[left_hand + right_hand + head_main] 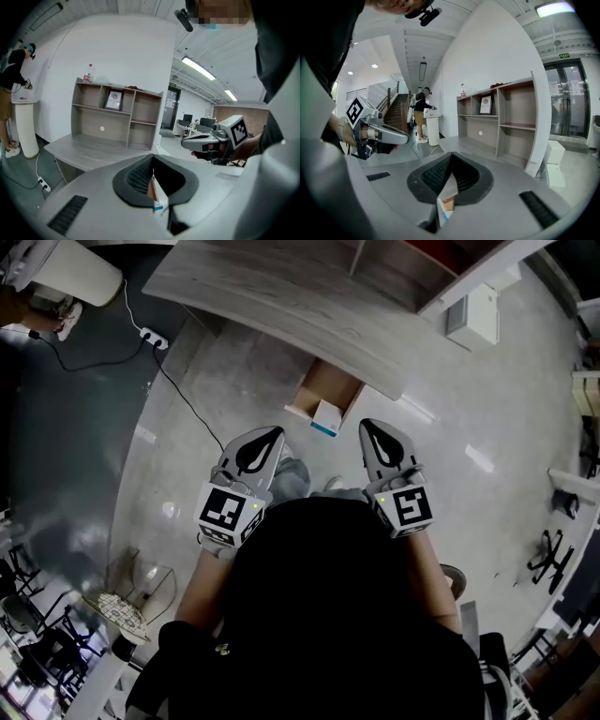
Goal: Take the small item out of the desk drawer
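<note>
Both grippers are hanging side by side just in front of the person's dark torso, well apart from the desk.

The left gripper (272, 439) is sitting closed. Its own view is showing the black pads meeting at the tip, with nothing clamped. The right gripper (370, 432) is doing the same, tips together and carrying nothing.

Only the head view is giving the full layout. The drawer (334, 382) is sticking out from under the desk (281, 296) at upper centre. The small box (326, 417) is lying inside at the drawer's near end, between the two gripper tips in frame but clear of both.

The gripper views are catching the box only as a white-and-blue sliver through the slit below the closed tips, against a bit of brown drawer. Its shape is not readable there.

Those views are adding what the head view is missing:
- The shelf unit (117, 112) is standing on the desk.
- A framed picture (114, 100) is sitting in one compartment.
- A bottle (87, 74) is standing on top of the unit.
- A bystander (421, 112) is standing at a white pedestal further back.

The torso is blocking the lower middle of the head view. The desk top is cutting off the drawer's far end.

The box is reading as small, white and rectangular, with a blue strip along its near edge. Any print on it is too small to make out.
</note>
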